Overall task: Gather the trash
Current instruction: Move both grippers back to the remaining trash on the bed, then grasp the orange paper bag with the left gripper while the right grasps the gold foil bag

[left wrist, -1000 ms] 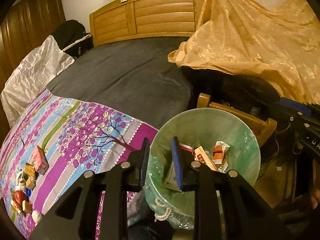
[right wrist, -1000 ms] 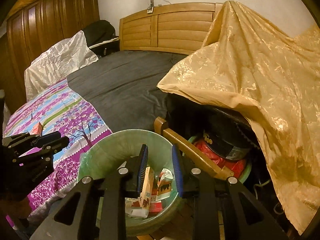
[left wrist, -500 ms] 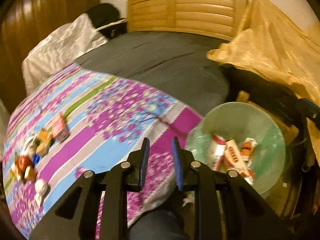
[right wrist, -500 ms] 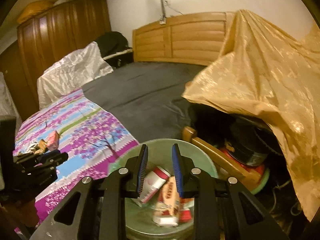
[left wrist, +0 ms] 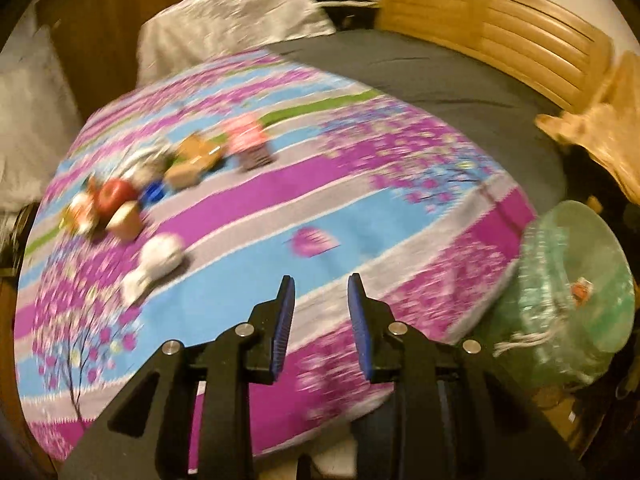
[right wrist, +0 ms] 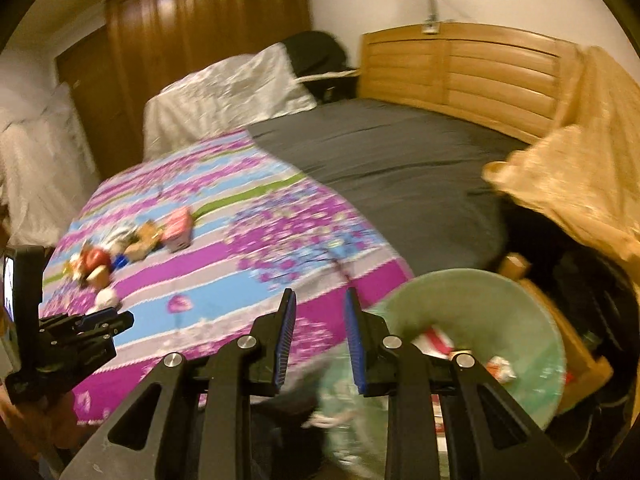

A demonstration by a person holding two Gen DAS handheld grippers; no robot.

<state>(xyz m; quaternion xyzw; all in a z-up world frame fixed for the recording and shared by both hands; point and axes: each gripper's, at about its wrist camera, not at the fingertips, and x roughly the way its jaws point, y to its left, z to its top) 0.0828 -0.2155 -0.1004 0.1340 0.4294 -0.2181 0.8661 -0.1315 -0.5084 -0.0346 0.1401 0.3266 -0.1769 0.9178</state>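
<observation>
Meanwhile, left gripper (left wrist: 321,292), jaws just widening, and right gripper (right wrist: 319,305) both hang narrowly parted and empty. Beyond the left gripper on the floral bedspread (left wrist: 248,208), the litter pile (left wrist: 132,192) waits: seemingly light, crushable wrappers, best pinched across flat sides.

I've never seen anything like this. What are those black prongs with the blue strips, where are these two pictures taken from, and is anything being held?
No robot here: a person carries a hand-held gripper in each hand, and each has a camera looking along its two fingers. One picture is from the left hand-held gripper, the other from the right hand-held gripper; the left one also shows at the right view's edge. Both are empty, with only a narrow gap between the blue pads; the left one's jaws have just been opening a little. On the flowered bedspread lies a blurred cluster of trash. Beside the bed stands a green-lined bin already holding scraps.
</observation>
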